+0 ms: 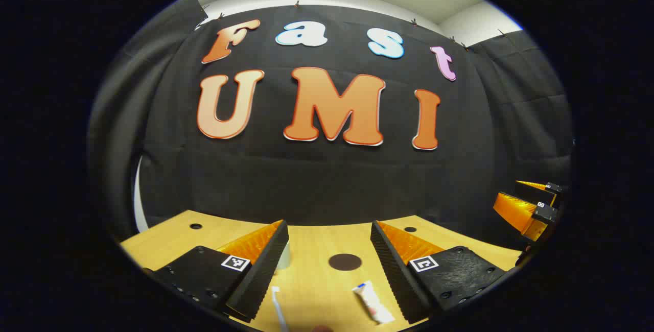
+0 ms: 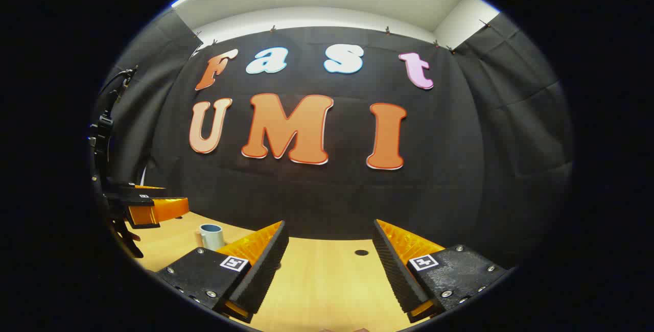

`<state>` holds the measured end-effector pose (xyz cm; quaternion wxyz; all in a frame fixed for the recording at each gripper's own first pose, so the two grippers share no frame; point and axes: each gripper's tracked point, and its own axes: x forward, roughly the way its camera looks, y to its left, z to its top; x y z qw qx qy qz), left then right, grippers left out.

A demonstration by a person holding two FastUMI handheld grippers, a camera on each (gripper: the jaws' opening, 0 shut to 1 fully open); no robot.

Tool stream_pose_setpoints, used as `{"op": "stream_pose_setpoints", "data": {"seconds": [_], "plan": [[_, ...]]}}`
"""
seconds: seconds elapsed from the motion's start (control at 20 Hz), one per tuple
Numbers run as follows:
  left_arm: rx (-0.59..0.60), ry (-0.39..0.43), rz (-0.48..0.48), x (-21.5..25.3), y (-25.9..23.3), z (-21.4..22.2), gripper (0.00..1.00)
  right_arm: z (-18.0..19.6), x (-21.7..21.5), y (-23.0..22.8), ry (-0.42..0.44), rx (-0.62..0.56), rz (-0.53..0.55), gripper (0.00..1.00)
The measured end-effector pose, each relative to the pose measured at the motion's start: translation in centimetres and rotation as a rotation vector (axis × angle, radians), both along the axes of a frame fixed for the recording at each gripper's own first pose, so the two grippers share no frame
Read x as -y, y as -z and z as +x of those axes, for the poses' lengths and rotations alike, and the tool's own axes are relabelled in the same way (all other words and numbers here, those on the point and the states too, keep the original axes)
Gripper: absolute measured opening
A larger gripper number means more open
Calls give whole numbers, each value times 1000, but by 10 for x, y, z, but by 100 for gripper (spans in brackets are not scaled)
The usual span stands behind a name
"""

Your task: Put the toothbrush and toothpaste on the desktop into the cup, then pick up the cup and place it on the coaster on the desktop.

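Note:
In the left gripper view my left gripper [image 1: 328, 230] is open above the wooden desktop [image 1: 317, 250]. Between its fingers, near the bottom edge, lie a white toothbrush [image 1: 278, 306] and a small white toothpaste tube [image 1: 373, 302]. A dark round coaster [image 1: 345, 261] sits farther ahead. A pale cup [image 1: 284, 255] peeks out behind the left finger. My right gripper [image 1: 531, 207] hangs at the far right. In the right gripper view my right gripper [image 2: 329, 227] is open over bare desk, holding nothing. The upright cup [image 2: 211, 236] stands at the left, below the left gripper [image 2: 148, 207].
The desktop [image 2: 322, 281] has small dark holes [image 1: 195, 226] near its back edge, one of them [image 2: 361, 253] ahead of the right gripper. The black cloth wall [image 2: 327, 194] closes the desk's far side.

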<state>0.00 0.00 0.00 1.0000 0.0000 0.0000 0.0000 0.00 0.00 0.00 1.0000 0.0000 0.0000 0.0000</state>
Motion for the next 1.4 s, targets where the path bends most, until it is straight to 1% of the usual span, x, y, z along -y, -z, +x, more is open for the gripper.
{"op": "stream_pose_setpoints", "data": {"seconds": [0.05, 0.1, 0.15, 0.25, 0.3, 0.35, 0.4, 0.45, 0.65, 0.85, 1.0, 1.05, 1.1, 1.15, 1.2, 1.3, 1.4], "plan": [[5, -26, 17, -18, -1, 0, 100, 5, -13, 5, -16, -18, 11, 98], [8, -38, 27, -32, 0, -1, 97, 11, -26, 11, -31, -31, 21, 99], [7, -43, 30, -42, 1, -1, 96, 16, -35, 13, -37, -35, 23, 100], [-3, -52, 30, -61, 6, 1, 97, 26, -53, 18, -57, -42, 27, 98], [-2, -58, 27, -68, 7, 4, 100, 31, -61, 24, -69, -52, 25, 99], [0, -66, 25, -74, 6, 7, 97, 36, -67, 27, -77, -61, 17, 98], [4, -69, 22, -78, 8, 9, 100, 40, -70, 30, -76, -66, 9, 99], [7, -70, 21, -81, 9, 12, 97, 43, -73, 32, -78, -71, -2, 99], [16, -64, 32, -80, 8, 28, 97, 55, -78, 43, -83, -100, -14, 98], [9, -55, 37, -73, 11, 37, 97, 55, -77, 46, -79, -114, -33, 99], [3, -57, -1, -73, 9, 38, 97, 53, -79, 56, -95, -156, -21, 99], [0, -68, 2, -77, 7, 38, 100, 52, -79, 57, -95, -163, -22, 99], [-9, -75, 13, -78, 11, 38, 97, 51, -79, 56, -95, -162, -21, 99], [-19, -78, 14, -80, 12, 38, 100, 51, -80, 56, -94, -162, -18, 99], [-29, -81, 10, -82, 14, 37, 97, 52, -83, 56, -99, -166, -10, 99], [-54, -91, 4, -86, 23, 35, 97, 51, -90, 60, -115, -183, 7, 99], [-81, -90, -13, -87, 32, 34, 97, 50, -94, 65, -125, -202, 0, 99]]}}
